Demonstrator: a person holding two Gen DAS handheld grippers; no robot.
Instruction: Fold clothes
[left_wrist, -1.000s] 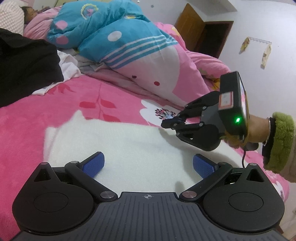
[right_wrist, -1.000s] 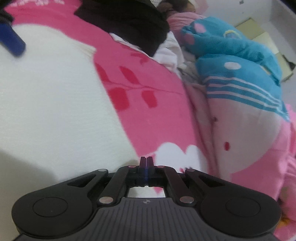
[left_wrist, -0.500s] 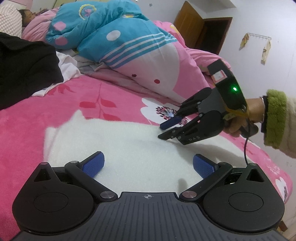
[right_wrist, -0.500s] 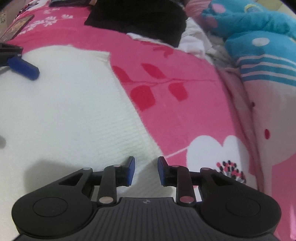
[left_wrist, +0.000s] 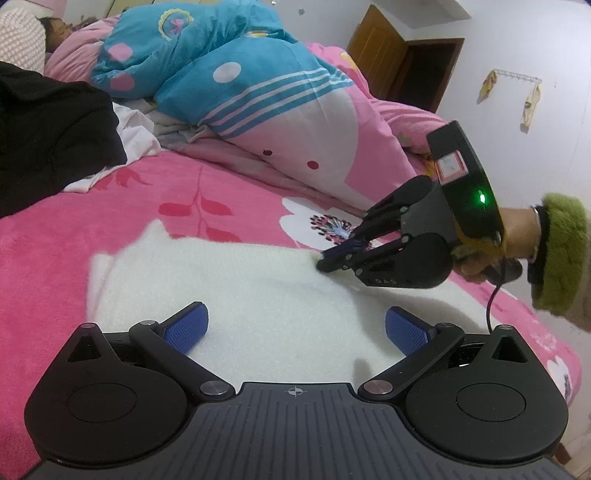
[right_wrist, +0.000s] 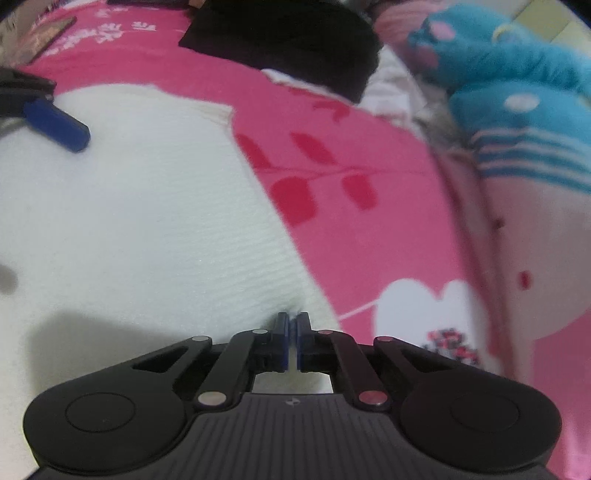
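A white knit garment (left_wrist: 236, 295) lies spread flat on the pink bed cover. In the left wrist view my left gripper (left_wrist: 295, 325) hovers open over its near part, blue pads wide apart and nothing pinched between them. My right gripper (left_wrist: 327, 263), held by a hand in a green fuzzy cuff, points down at the garment's far right edge. In the right wrist view its jaws are closing, and the right gripper (right_wrist: 291, 322) nips the white garment (right_wrist: 129, 221) at its edge, where the knit puckers. One blue pad of the left gripper's fingers (right_wrist: 59, 122) shows at the upper left.
A black garment (left_wrist: 48, 136) lies at the back left over white cloth. A bulky blue, white and pink duvet (left_wrist: 236, 85) runs along the far side, with a person lying under it. Behind stand a wooden door (left_wrist: 399, 62) and a white wall.
My right gripper opened, dropped its tips onto the garment's far right edge and closed there. My left gripper stayed where it was, open.
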